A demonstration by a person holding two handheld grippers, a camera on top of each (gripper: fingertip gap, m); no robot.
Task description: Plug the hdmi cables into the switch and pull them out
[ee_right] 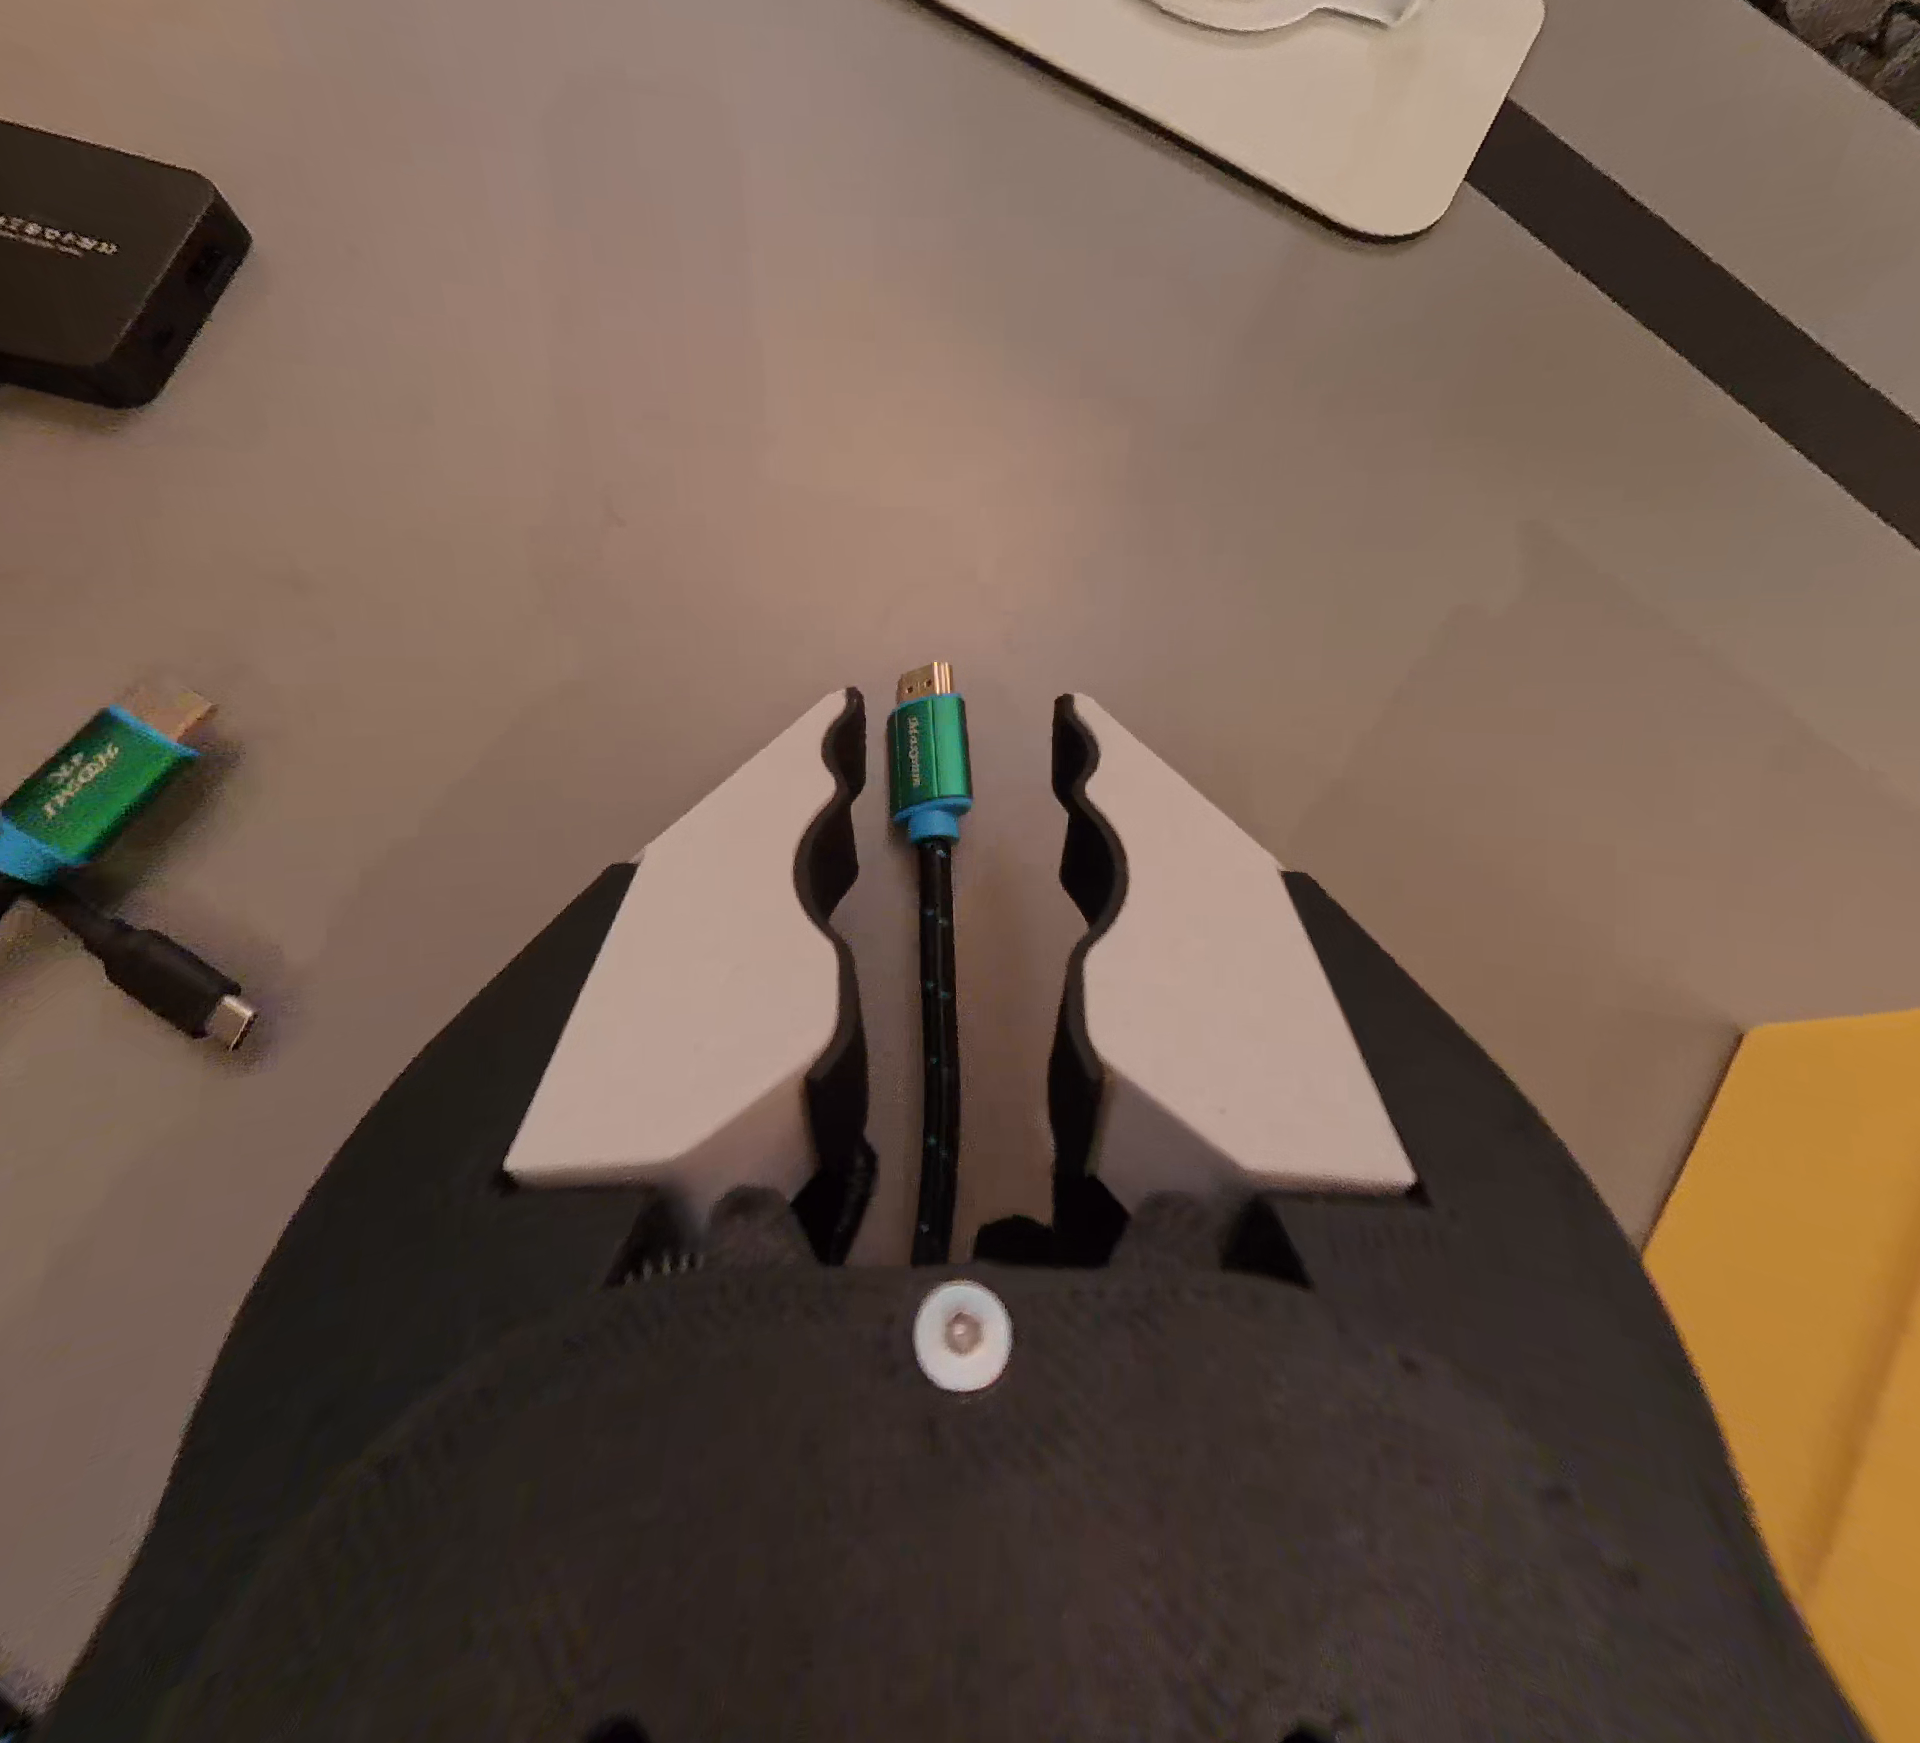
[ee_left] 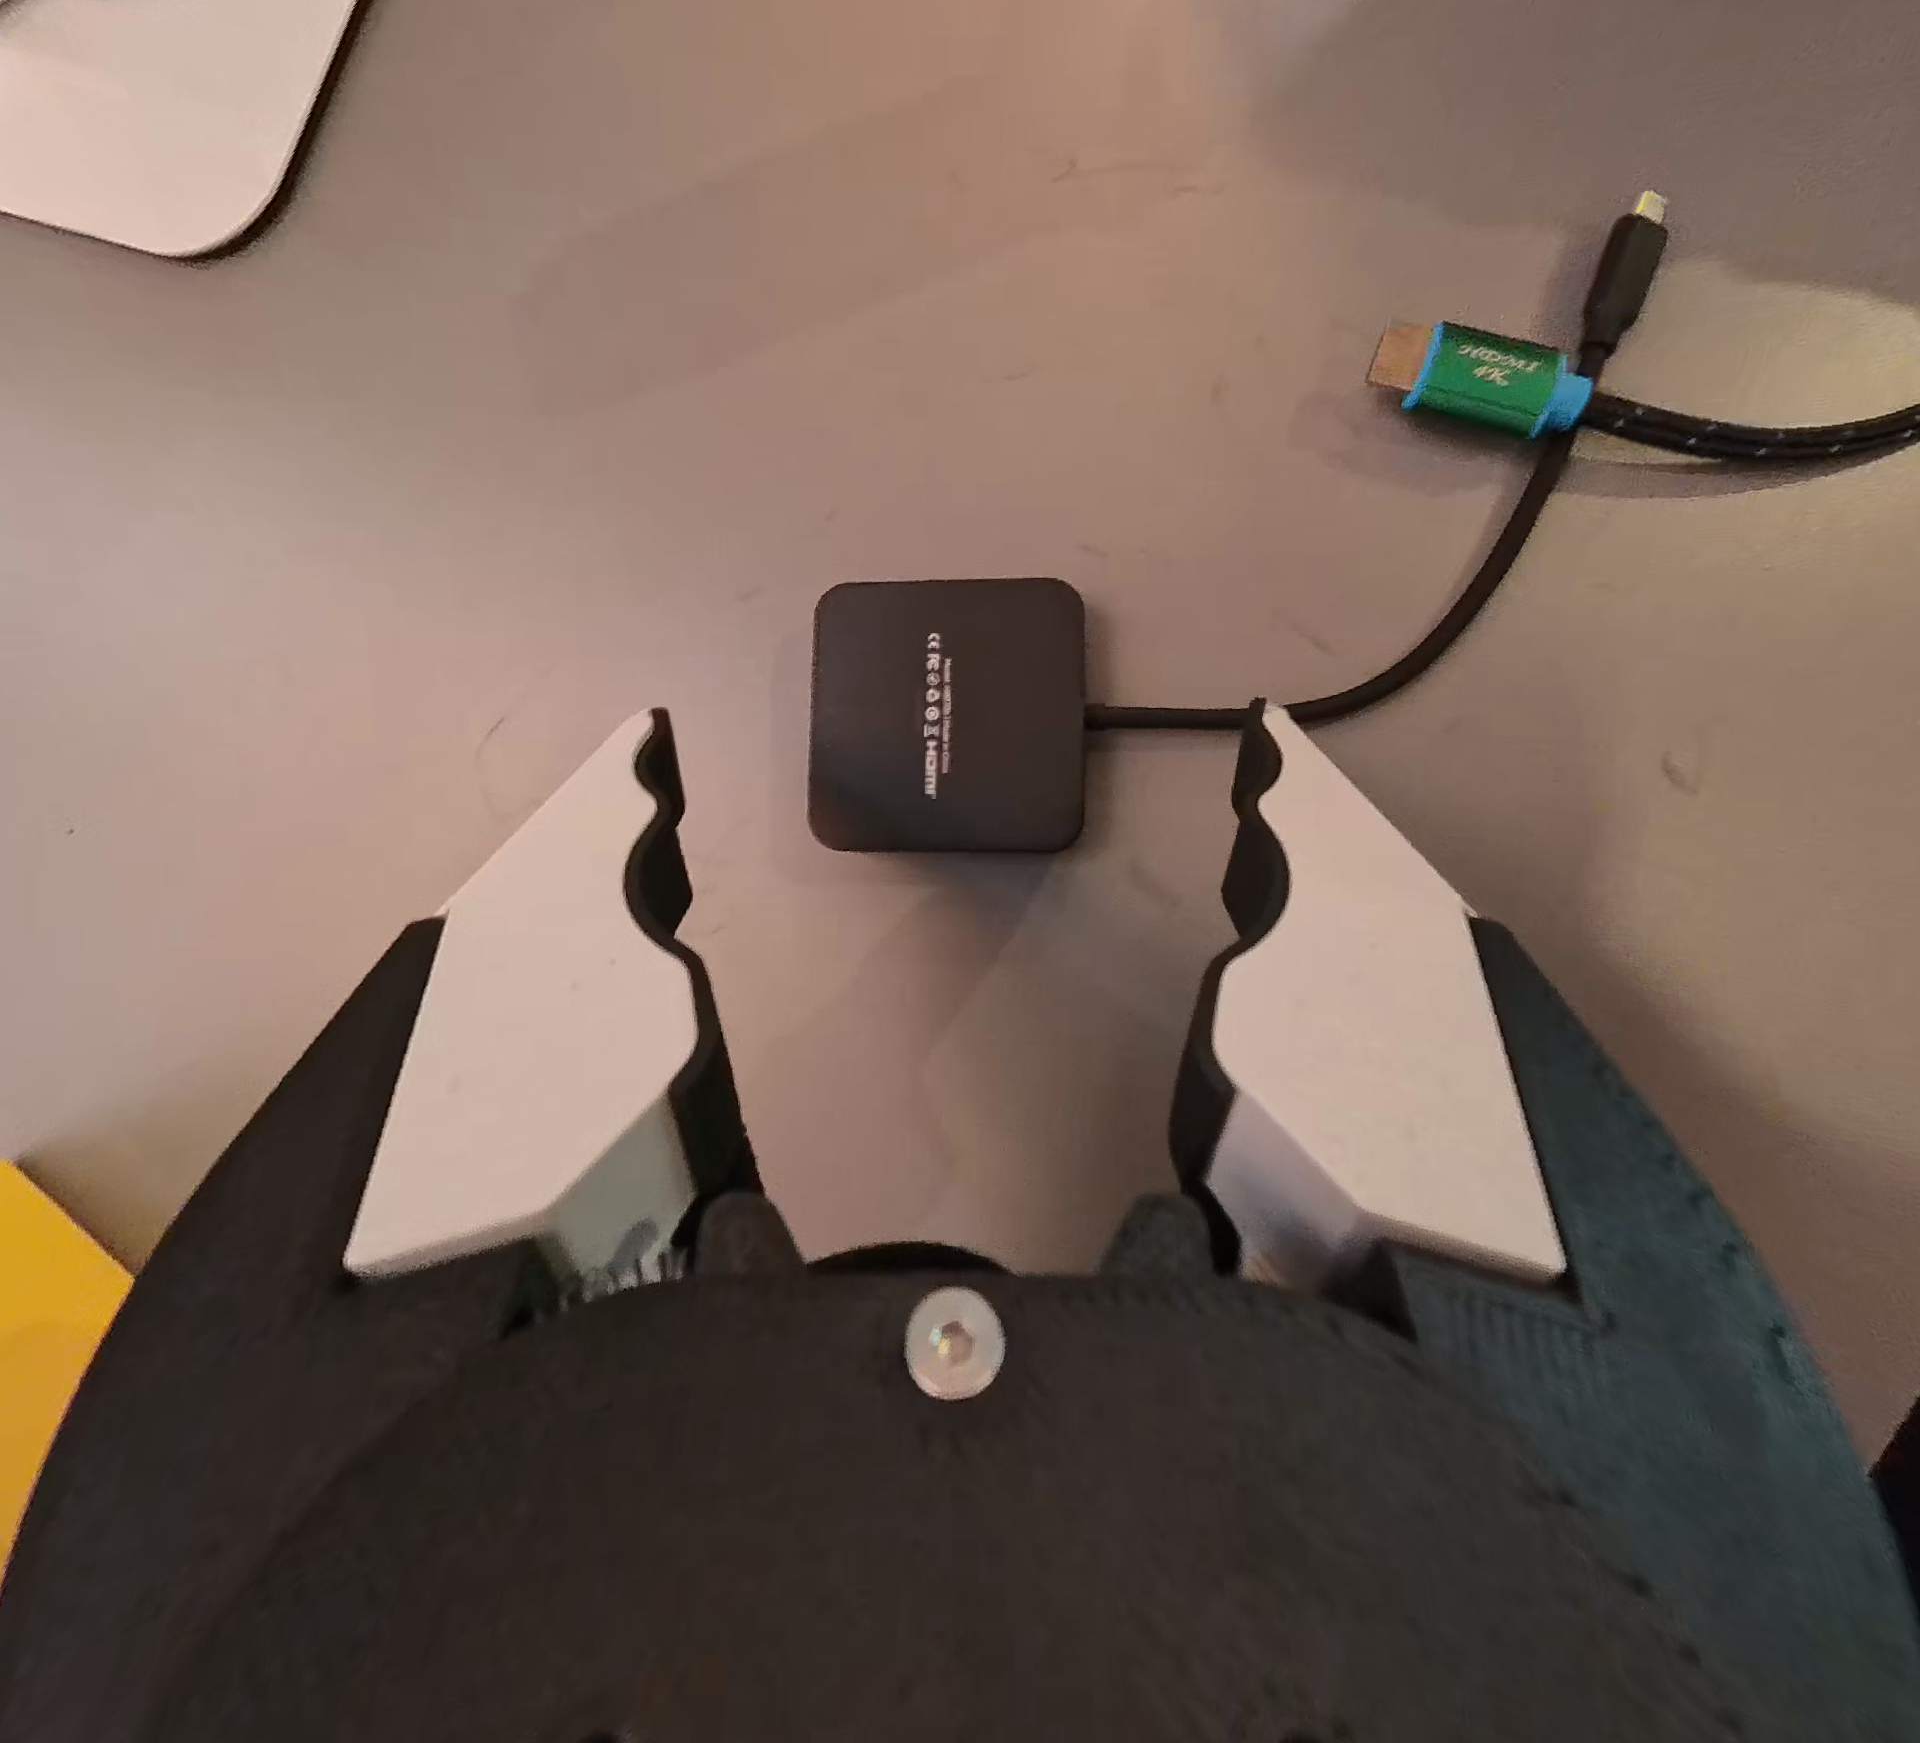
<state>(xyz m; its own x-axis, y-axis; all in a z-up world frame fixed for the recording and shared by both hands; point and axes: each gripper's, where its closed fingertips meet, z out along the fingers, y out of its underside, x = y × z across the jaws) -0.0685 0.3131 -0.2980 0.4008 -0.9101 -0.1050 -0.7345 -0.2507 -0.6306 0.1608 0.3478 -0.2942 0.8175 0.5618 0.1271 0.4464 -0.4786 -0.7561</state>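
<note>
Left gripper (ee_left: 954,717): I hold it over the table (ee_left: 727,343), jaws spread wide, nothing between them.
Switch (ee_left: 945,714): small black square box, flat on the table just ahead of my left fingertips; its thin black lead (ee_left: 1455,633) curves off toward the table's right side and ends in a small plug (ee_left: 1631,249). I judge it light, rigid and smooth, so it will slide when a plug pushes in; I would clamp it across its two flat side edges.
Right gripper (ee_right: 958,706): jaws parted, flanking but not touching the plug.
HDMI plug (ee_right: 928,763): green metal shell with blue collar, gold tip pointing away from me, lying flat between my right fingers.
Braided cable (ee_right: 935,1018): runs back under the gripper; looks stiff and springy, likely to twist the plug.
Hold: on the green shell, its flat faces, not the cable or gold tip.
Second HDMI plug (ee_right: 94,784): loose, toward the table's left side in the right wrist view, beside the lead's small plug.
White stand base (ee_right: 1195,10): at the table's far edge.
Yellow sheet (ee_right: 1808,1278): near right corner.
</note>
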